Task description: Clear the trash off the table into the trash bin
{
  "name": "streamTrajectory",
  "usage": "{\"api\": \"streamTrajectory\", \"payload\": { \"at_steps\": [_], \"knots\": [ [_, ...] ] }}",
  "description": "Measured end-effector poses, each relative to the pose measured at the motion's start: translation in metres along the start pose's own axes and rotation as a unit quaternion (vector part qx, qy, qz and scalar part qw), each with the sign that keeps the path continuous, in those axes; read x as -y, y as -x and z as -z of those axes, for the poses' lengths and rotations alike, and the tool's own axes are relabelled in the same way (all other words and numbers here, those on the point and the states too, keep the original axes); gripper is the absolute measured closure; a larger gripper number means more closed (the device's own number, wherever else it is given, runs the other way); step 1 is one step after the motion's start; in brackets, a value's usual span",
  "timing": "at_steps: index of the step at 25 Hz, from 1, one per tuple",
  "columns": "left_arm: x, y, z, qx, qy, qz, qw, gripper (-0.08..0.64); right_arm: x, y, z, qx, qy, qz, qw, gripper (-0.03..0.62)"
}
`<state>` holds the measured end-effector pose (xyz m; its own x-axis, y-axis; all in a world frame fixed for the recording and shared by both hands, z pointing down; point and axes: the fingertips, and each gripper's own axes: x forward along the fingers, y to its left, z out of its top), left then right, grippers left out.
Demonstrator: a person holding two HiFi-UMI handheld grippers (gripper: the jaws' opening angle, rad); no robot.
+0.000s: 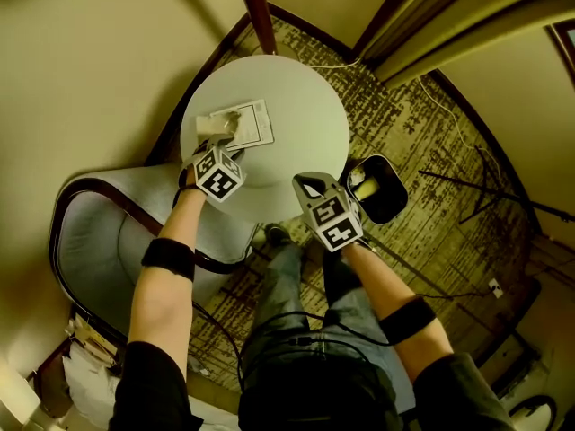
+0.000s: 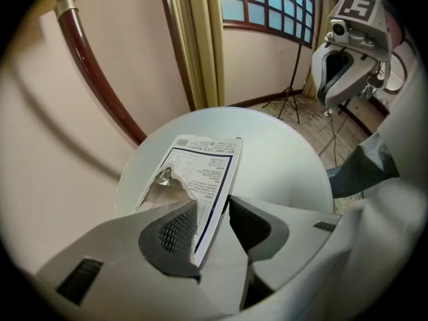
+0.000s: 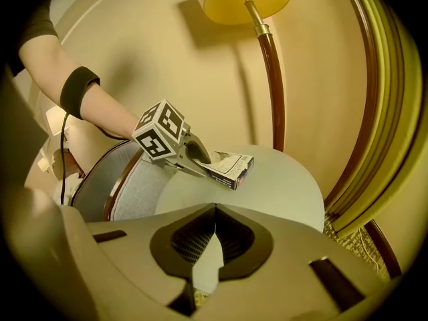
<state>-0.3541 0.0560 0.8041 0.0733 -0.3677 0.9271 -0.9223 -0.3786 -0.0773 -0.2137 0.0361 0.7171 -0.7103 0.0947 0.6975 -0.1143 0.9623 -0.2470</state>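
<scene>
Looking steeply down from head height into a corner with beige walls. Far left: a grey armchair (image 1: 90,232) with a dark wooden frame, close against a round pale table (image 1: 305,124).

Just right of the chair, the left gripper (image 2: 212,209), reaching in over the table's near-left edge and pointing steeply down. Clamped on the near end of a torn cardboard box (image 1: 244,124), with the box edge pinched between the two ribbed pads. Box white and printed, with a dark border, ripped open along one side, with a silvery lining in the tear. Held over the left half of the tabletop; hard to tell whether touching the surface.

Behind the table, the dark red pole of a floor lamp (image 1: 256,7).

Further right, the right gripper (image 3: 214,236), held by the table's near-right edge, claw closed tight, pads together with nothing between them.

Just right of that, on patterned carpet (image 1: 449,133), a small black trash bin (image 1: 402,187), close beside the table, with something pale inside. Far right, at the top: long pale curtains (image 1: 467,16).
</scene>
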Motion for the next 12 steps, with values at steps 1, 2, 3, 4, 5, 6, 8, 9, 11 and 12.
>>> {"api": "streamTrajectory", "payload": {
  "at_steps": [1, 2, 3, 4, 5, 6, 8, 9, 11, 12],
  "knots": [
    [0.002, 0.005, -0.002, 0.004, 0.011, -0.002, 0.9999, 0.405, 0.000, 0.002, -0.003, 0.001, 0.003, 0.000, 1.000, 0.589],
    [0.004, 0.011, -0.005, 0.010, 0.024, -0.004, 0.9997, 0.405, 0.000, 0.005, -0.006, 0.002, 0.005, 0.000, 1.000, 0.589],
    [0.007, 0.017, -0.008, 0.016, 0.037, -0.006, 0.9992, 0.405, 0.000, 0.007, -0.009, 0.002, 0.007, 0.000, 1.000, 0.589],
    [0.010, 0.024, -0.011, 0.022, 0.052, -0.008, 0.9984, 0.405, 0.000, 0.010, -0.012, 0.002, 0.009, 0.001, 1.000, 0.589],
    [0.013, 0.032, -0.014, 0.028, 0.066, -0.011, 0.9974, 0.405, 0.000, 0.014, -0.016, 0.002, 0.010, 0.001, 1.000, 0.589],
    [0.016, 0.041, -0.018, 0.033, 0.080, -0.015, 0.9961, 0.405, -0.001, 0.017, -0.020, 0.003, 0.012, 0.000, 1.000, 0.589],
    [0.021, 0.063, -0.026, 0.048, 0.110, -0.024, 0.9925, 0.405, -0.002, 0.028, -0.030, 0.006, 0.016, 0.000, 1.000, 0.589],
    [0.022, 0.076, -0.031, 0.057, 0.123, -0.030, 0.9903, 0.405, -0.003, 0.034, -0.036, 0.008, 0.019, 0.001, 1.000, 0.589],
    [0.026, 0.103, -0.041, 0.076, 0.145, -0.045, 0.9854, 0.407, -0.004, 0.048, -0.049, 0.012, 0.027, 0.002, 1.000, 0.589],
    [0.027, 0.116, -0.045, 0.085, 0.156, -0.053, 0.9827, 0.407, -0.005, 0.054, -0.055, 0.014, 0.031, 0.003, 0.999, 0.589]
  ]
}}
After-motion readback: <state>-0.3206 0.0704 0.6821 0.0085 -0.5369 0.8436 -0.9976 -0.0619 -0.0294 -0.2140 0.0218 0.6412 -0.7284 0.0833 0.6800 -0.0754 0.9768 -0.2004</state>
